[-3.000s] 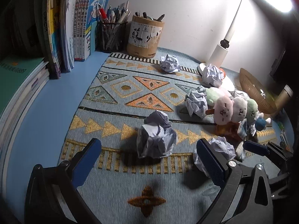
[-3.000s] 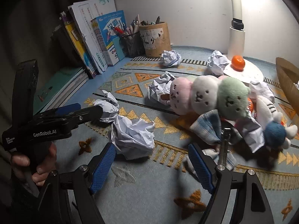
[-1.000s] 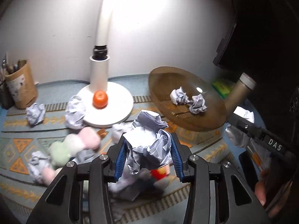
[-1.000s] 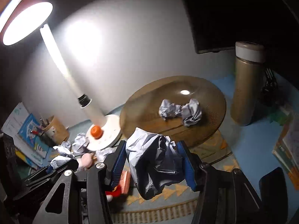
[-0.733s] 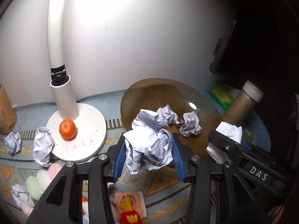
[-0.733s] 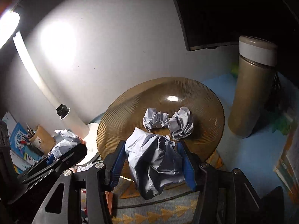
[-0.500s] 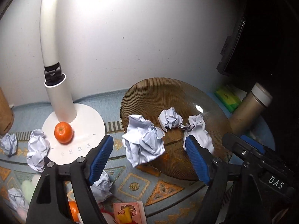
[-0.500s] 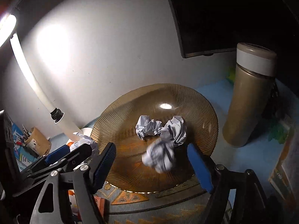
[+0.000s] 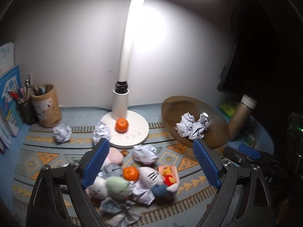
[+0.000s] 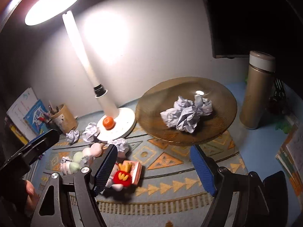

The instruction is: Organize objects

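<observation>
A: Setting? Home desk, looks like a study corner.

B: Evidence?

A: Lit desk lamp (image 9: pixel 123 102) against a white wall, pen holder (image 9: pixel 46 105) full of pens, books (image 9: pixel 8 94) stacked at the left, patterned mat (image 10: pixel 170 160) on the blue desk.

B: Home, not office?

A: Plush toys (image 9: pixel 115 185), tangerine (image 9: pixel 122 125) on the lamp base, thermos (image 10: pixel 257 90).

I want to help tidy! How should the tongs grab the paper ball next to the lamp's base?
Probably from above, pinching the crumpled paper ball across its middle. It touches the lamp base on one side, so set the fingers front and back.
</observation>
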The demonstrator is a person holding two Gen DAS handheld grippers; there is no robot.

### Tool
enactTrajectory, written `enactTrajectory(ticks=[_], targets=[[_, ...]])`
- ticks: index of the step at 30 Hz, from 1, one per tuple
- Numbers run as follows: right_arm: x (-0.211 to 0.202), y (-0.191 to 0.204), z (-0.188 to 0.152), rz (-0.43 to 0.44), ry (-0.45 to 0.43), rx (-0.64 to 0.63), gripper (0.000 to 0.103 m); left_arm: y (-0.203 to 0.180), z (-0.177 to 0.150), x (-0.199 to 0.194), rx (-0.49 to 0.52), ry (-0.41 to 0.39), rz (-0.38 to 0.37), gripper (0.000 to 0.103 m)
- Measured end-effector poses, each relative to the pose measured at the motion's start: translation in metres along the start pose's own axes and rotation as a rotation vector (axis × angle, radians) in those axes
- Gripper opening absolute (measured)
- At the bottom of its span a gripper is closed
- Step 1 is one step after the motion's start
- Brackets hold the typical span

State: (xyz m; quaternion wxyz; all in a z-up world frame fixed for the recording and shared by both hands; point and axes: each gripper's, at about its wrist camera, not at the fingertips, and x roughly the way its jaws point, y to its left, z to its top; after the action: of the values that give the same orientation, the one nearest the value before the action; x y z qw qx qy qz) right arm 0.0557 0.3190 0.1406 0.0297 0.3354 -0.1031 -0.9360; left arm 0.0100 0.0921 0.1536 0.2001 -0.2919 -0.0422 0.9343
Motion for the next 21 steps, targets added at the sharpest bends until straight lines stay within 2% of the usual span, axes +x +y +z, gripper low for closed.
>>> enactTrajectory(ticks=[2, 4, 7, 10, 15, 21], targets=[[-0.002, 0.016, -0.014, 0.005, -0.007, -0.036, 0.083, 0.02, -0.01, -0.025, -0.012, -0.048, 0.044, 0.102], [0.0, 0.03, -0.03, 0.01, -0.003, -0.066, 0.087, 0.038, -0.023, -0.04, -0.016, -0.053, 0.104, 0.102], [0.016, 0.042, -0.053, 0.048, 0.039, -0.084, 0.087, 0.066, -0.049, -0.046, -0.037, -0.033, 0.183, 0.102], [0.032, 0.052, -0.073, 0.061, 0.069, -0.104, 0.087, 0.092, -0.077, -0.034, -0.077, 0.021, 0.235, 0.102], [0.051, 0.062, -0.096, 0.033, 0.075, -0.154, 0.087, 0.119, -0.109, -0.014, -0.098, 0.054, 0.284, 0.102], [0.057, 0.066, -0.104, 0.001, 0.063, -0.181, 0.087, 0.13, -0.125, 0.002, -0.135, 0.094, 0.291, 0.102]])
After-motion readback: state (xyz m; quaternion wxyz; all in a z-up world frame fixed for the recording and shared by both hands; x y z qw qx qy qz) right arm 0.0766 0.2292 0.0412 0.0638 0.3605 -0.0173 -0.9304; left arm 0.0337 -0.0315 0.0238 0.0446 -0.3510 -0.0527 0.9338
